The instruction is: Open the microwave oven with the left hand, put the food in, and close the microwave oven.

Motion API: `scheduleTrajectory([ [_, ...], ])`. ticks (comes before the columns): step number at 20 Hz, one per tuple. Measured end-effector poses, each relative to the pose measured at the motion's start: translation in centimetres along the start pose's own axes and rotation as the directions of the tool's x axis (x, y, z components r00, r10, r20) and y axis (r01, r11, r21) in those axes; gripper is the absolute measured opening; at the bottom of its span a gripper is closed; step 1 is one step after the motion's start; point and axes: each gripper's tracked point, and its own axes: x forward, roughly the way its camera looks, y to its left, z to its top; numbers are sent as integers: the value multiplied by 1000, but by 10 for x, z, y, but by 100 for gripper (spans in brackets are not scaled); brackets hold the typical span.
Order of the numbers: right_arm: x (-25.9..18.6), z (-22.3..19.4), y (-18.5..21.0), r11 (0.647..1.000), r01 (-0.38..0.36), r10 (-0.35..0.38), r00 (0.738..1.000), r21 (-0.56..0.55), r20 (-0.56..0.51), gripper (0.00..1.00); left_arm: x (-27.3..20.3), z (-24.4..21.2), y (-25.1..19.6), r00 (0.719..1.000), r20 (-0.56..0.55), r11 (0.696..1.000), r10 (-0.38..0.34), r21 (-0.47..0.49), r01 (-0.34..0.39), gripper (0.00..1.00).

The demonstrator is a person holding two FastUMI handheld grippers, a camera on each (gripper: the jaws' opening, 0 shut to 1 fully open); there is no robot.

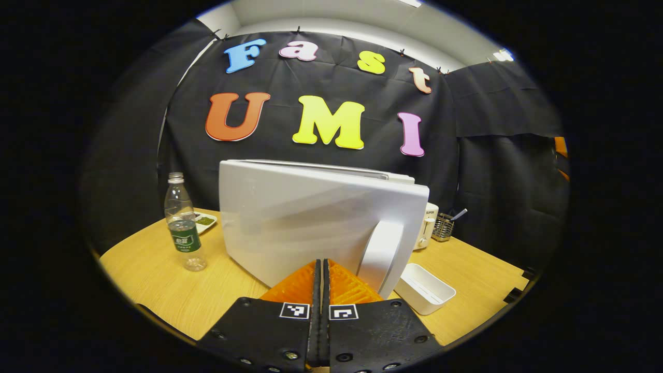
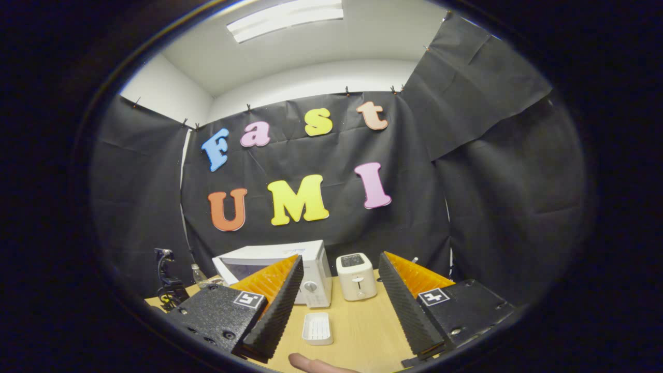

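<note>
Right now the left gripper [image 1: 321, 272] has its two fingers pressed together with nothing between them, their tips just at the lower edge of the microwave door [image 1: 311, 223]. That door is swung partly out, and its white handle [image 1: 380, 256] sits at about 2 o'clock from the fingertips. Further out, a water bottle [image 1: 182, 223] stands at 10 o'clock and an empty white tray [image 1: 426, 287] lies on the table [image 1: 155, 280] at 3 o'clock.

In the right gripper view, the right gripper [image 2: 339, 305] holds its fingers wide apart and empty; the microwave [image 2: 274, 272] is at 11 o'clock, a toaster [image 2: 356, 276] at 12.

Judging by this, the door looks ajar, though whether it is being opened or closed I cannot tell. I cannot make out any food, so loading may remain.
</note>
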Motion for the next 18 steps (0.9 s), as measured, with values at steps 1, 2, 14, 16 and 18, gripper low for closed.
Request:
scheduleTrajectory([
  [1, 1, 1, -3, 1000, 4, -4, 1000, -5, 4, 93, 7, 0, -4, 1000, 1, 1000, -8, 9, 8, 0],
  [2, 1, -1, -5, 1000, 5, -5, 1000, -9, 4, 93, 15, 0, -8, 1000, 3, 1000, -15, 12, 15, 0],
  [14, 25, -19, -39, 999, 12, -13, 999, -32, -45, 93, 103, 7, -37, 999, -7, 999, -36, -14, 36, 0],
  [16, 30, -21, -53, 999, 31, -33, 998, -40, -53, 93, 116, 4, -39, 1000, -16, 1000, -27, -4, 27, 0],
  [18, 28, -18, -65, 998, 52, -55, 996, -45, -63, 93, 128, 5, -40, 1000, -19, 1000, -14, 6, 14, 0],
])
